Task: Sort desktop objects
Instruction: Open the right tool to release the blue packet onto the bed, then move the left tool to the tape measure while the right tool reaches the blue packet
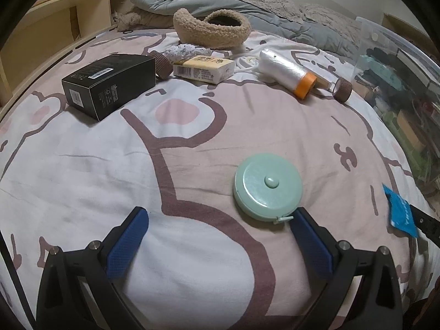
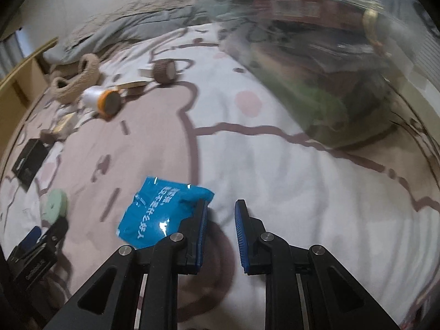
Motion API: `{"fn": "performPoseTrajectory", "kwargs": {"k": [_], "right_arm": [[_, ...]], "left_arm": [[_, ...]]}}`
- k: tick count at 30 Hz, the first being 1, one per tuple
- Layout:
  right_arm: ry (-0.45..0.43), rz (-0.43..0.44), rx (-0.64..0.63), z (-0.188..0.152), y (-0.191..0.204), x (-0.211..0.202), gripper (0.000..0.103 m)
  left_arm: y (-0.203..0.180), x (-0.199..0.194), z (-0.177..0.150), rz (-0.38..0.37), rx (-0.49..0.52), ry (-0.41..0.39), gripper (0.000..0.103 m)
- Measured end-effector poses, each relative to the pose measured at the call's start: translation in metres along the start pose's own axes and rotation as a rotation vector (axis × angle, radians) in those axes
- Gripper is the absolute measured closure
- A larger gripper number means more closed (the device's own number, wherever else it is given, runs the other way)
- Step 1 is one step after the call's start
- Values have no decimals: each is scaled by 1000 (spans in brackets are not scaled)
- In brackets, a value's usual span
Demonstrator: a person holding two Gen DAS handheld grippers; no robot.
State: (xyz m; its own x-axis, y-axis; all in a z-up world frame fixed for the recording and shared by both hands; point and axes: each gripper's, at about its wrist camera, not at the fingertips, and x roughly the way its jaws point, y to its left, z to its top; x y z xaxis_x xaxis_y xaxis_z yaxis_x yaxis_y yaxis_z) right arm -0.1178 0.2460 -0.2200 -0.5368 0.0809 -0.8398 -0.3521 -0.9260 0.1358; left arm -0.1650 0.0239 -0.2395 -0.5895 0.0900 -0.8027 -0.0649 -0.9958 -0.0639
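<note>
A blue foil packet [image 2: 162,211] hangs at the left fingertip of my right gripper [image 2: 221,202], lifted off the bed; the jaws are nearly together, shut on its edge. From the left wrist view the packet [image 1: 401,216] stands clear of the sheet at the far right. My left gripper [image 1: 220,214] is open, low over the bed, nothing between its fingers. A round mint tape measure [image 1: 268,185] lies just ahead of its right fingertip. Further back lie a black box [image 1: 110,85], a yellow carton [image 1: 205,68], a white roll with an orange end [image 1: 286,71] and a brown-capped vial [image 1: 339,88].
A clear plastic bin [image 1: 398,88] full of items stands at the right edge of the bed [image 1: 82,170]; in the right wrist view the bin [image 2: 330,68] is ahead and right. A fleece pouch [image 1: 211,31] and grey bedding lie at the back, a wooden shelf on the left.
</note>
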Motion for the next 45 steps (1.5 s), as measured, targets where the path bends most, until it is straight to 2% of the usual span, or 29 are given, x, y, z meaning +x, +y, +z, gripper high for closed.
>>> {"fn": "performPoseTrajectory", "kwargs": {"k": [3, 6, 10, 13, 17, 19, 22, 27, 32, 34, 36, 39, 45], "right_arm": [[3, 65, -22, 3, 8, 6, 82], [-4, 87, -21, 6, 10, 9, 82], [-62, 186, 59, 6, -2, -11, 82], [-95, 258, 54, 3, -2, -28, 82], [-31, 330, -34, -9, 18, -32, 82], [-1, 318, -101, -20, 31, -33, 82], [-18, 266, -137, -29, 37, -37, 82], [-31, 226, -21, -15, 14, -32, 82], [35, 138, 46, -5, -3, -12, 82], [71, 147, 37, -8, -1, -6, 82], [58, 145, -11, -10, 8, -7, 82], [60, 237, -60, -13, 23, -9, 82], [43, 289, -106, -17, 33, -18, 82]], "left_arm": [[0, 1, 0, 3, 4, 1, 0], [0, 1, 0, 4, 4, 0, 0], [-1, 1, 0, 5, 5, -1, 0], [0, 1, 0, 5, 4, 0, 0], [0, 1, 0, 4, 4, 0, 0], [0, 1, 0, 5, 4, 0, 0], [0, 1, 0, 5, 4, 0, 0], [0, 0, 0, 5, 5, 0, 0], [0, 1, 0, 6, 5, 0, 0], [-1, 0, 0, 6, 5, 0, 0], [-1, 0, -1, 6, 5, 0, 0], [-1, 1, 0, 7, 6, 0, 0], [-1, 1, 0, 6, 5, -1, 0]]}}
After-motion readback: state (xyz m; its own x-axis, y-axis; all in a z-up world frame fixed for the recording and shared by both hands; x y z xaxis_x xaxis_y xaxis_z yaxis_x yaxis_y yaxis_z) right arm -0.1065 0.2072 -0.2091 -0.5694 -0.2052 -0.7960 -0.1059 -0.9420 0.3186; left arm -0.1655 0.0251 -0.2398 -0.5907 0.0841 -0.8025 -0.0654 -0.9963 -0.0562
